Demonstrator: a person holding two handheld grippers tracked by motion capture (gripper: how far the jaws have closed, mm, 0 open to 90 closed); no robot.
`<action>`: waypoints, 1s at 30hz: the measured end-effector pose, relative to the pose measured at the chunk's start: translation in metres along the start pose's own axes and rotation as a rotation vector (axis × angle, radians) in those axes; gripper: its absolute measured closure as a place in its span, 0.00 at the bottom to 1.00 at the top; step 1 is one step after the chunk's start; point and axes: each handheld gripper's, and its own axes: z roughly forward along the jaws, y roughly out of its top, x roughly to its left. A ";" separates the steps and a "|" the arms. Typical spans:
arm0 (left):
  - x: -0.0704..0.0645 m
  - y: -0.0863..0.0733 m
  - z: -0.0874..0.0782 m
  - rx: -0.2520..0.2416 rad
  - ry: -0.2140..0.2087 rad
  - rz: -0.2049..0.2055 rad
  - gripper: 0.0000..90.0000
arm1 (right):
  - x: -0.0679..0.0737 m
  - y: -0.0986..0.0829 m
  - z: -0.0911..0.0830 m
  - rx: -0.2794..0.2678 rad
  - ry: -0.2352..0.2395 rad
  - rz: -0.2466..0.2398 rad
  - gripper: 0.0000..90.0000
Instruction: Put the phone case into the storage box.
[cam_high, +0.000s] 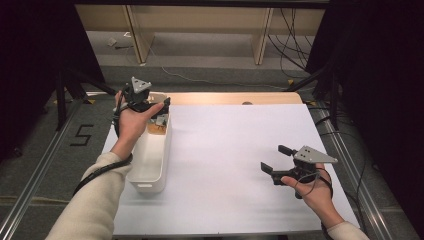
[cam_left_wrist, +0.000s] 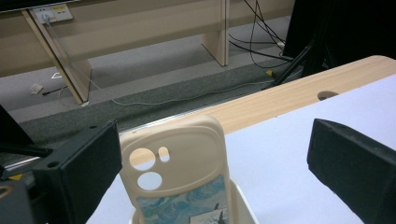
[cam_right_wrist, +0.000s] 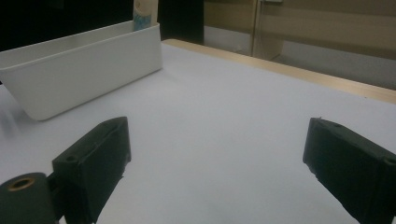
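The cream-coloured soft phone case with a blue wave picture on its lower half (cam_left_wrist: 180, 172) stands upright at the far end of the long white plastic bin (cam_high: 150, 160), its camera cut-outs facing me in the left gripper view. My left gripper (cam_high: 150, 102) hovers right at it with the jaws spread wide, one on either side of the case and holding nothing; the left jaw looks close to the case's edge, the right one well apart. To do this well I'd centre the case between the jaws, come down low enough to catch its stiffer rim, and close gently, since I judge the soft shell will buckle. My right gripper (cam_high: 274, 159) waits wide open and empty over the white table sheet (cam_high: 235, 150), well apart from the bin.
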 end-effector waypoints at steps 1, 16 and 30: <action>0.000 0.000 0.000 0.000 0.000 0.000 0.03 | 0.000 0.000 0.000 0.000 0.000 0.000 0.10; -0.006 -0.013 -0.022 -0.019 -0.043 0.013 0.03 | 0.000 0.000 0.000 0.001 0.000 0.000 0.10; -0.017 -0.023 -0.039 -0.031 -0.086 0.020 0.04 | 0.000 0.000 0.000 -0.002 -0.001 0.001 0.10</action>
